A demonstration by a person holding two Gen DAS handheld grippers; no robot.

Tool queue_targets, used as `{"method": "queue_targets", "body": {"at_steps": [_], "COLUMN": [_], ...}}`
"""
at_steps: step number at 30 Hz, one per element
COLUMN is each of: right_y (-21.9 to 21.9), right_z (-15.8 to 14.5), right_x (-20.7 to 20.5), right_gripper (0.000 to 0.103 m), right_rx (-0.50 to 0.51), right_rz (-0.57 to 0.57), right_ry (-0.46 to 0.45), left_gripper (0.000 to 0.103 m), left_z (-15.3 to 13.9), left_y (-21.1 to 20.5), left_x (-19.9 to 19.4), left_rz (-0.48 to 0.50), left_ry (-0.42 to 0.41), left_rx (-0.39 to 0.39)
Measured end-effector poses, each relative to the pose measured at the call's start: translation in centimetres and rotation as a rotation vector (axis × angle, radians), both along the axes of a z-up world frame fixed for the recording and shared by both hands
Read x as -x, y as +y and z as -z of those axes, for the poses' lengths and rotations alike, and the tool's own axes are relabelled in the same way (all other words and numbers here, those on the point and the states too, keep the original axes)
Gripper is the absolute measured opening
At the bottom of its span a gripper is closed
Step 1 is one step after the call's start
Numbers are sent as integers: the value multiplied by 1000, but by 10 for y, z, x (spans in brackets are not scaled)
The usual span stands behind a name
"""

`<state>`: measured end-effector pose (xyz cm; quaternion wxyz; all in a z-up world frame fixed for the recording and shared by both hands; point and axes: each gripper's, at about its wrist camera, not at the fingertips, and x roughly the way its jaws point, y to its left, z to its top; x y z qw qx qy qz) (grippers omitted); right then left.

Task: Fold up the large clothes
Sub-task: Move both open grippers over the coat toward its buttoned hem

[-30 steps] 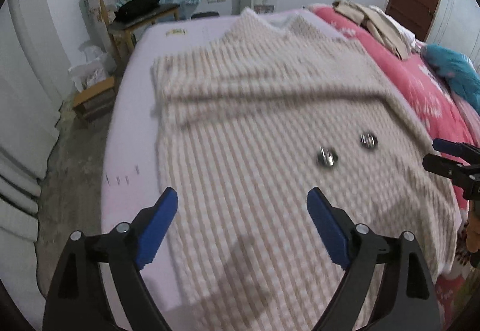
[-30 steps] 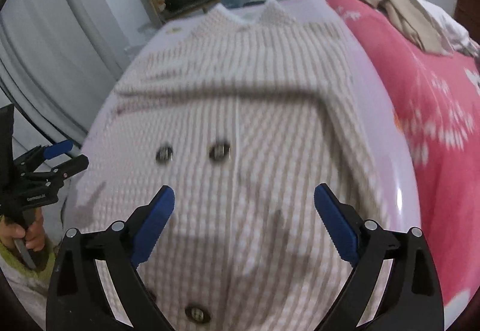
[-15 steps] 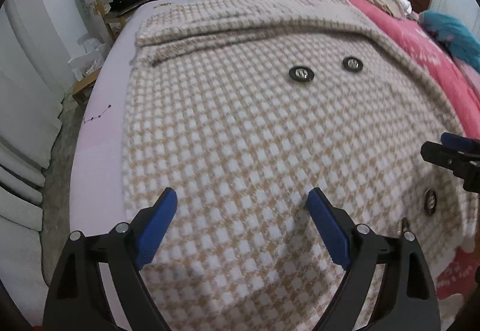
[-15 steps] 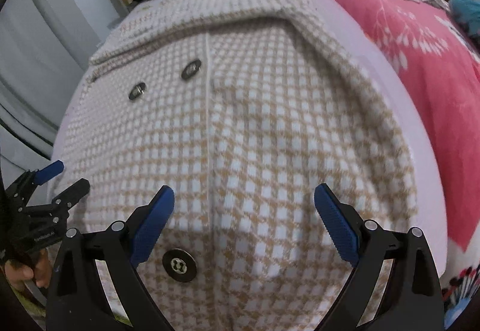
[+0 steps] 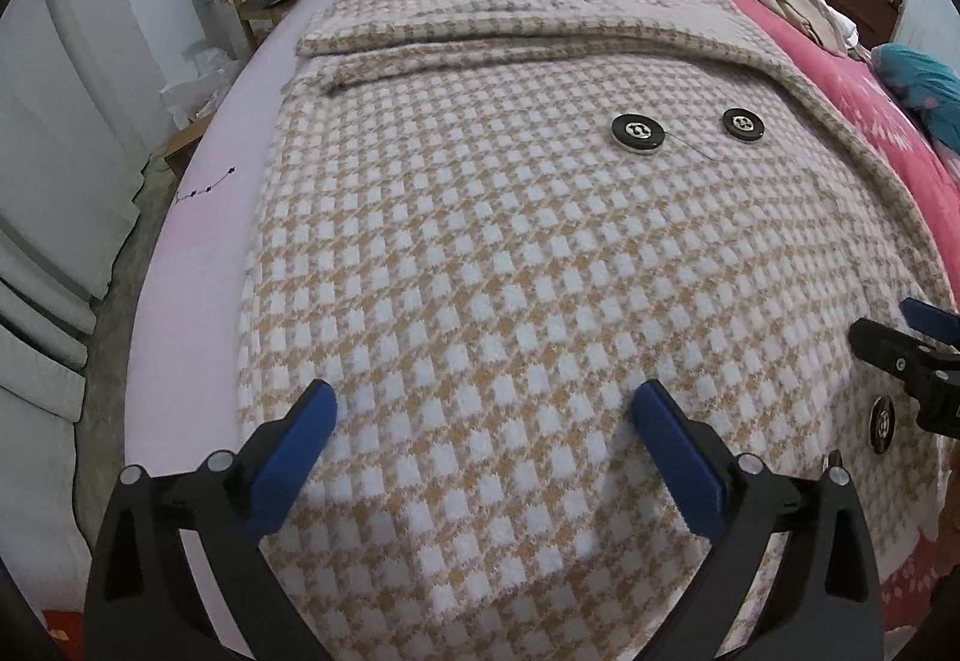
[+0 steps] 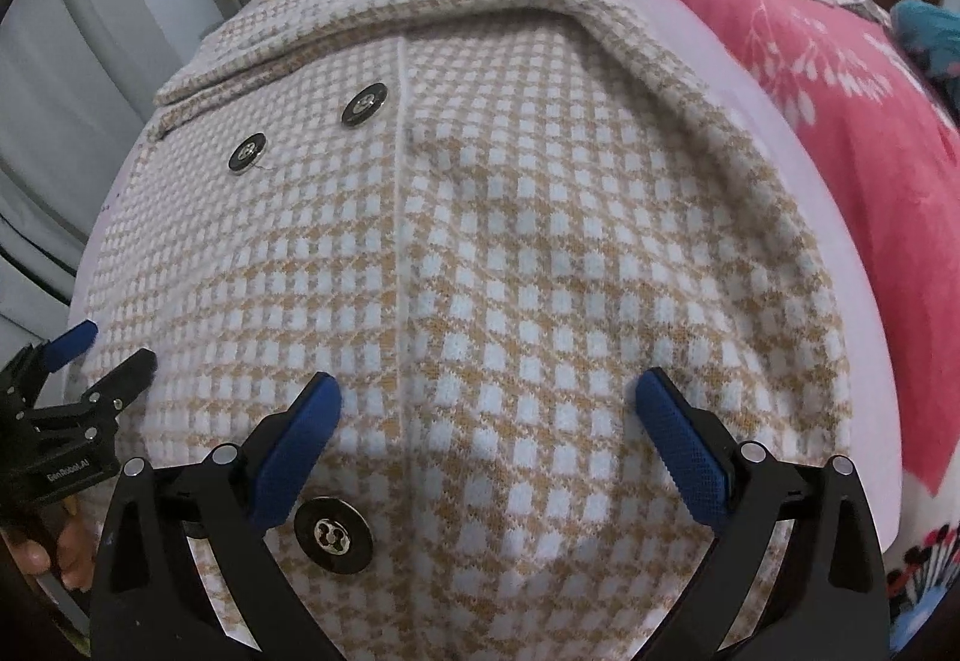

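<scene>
Coat [image 5: 480,253] lies flat on bed [image 5: 198,253], sleeves folded across. L gripper [image 5: 480,409] and R gripper [image 6: 489,397] jaws opening (nothing between). Hem fold still pending.

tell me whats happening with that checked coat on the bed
A person holds a hand-held gripper in each hand over a tan and white checked coat spread flat, buttons up, on a bed. The left hand-held gripper and the right hand-held gripper both hang just above the near hem end, jaws opening wide, with no cloth pinched. No fold has been made yet; the pink quilt lies beside it.
</scene>
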<state>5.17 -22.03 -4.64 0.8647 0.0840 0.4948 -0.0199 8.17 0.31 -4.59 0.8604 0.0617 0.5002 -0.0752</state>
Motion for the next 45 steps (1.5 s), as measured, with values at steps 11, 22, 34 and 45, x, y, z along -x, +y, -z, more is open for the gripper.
{"method": "queue_targets", "body": {"at_steps": [11,22,34,45], "right_y": [-2,-4,-7,34], "right_z": [1,0,-18,-25], "right_x": [-4,1,10,46], "right_gripper": [95,95,95,95], "right_rx": [-5,-4,-50,55], "right_rz": [0,-20,-34,-231], "right_ry": [-4,-3,-46,-77], "left_gripper": [97,98,98,98], "left_z": [2,1,2,3], "left_y": [4,3,4,3], "left_x": [0,1,3,3], "left_rz": [1,0,1,4], "left_ry": [5,4,-2,-5], "left_rx": [7,8,9,10]}}
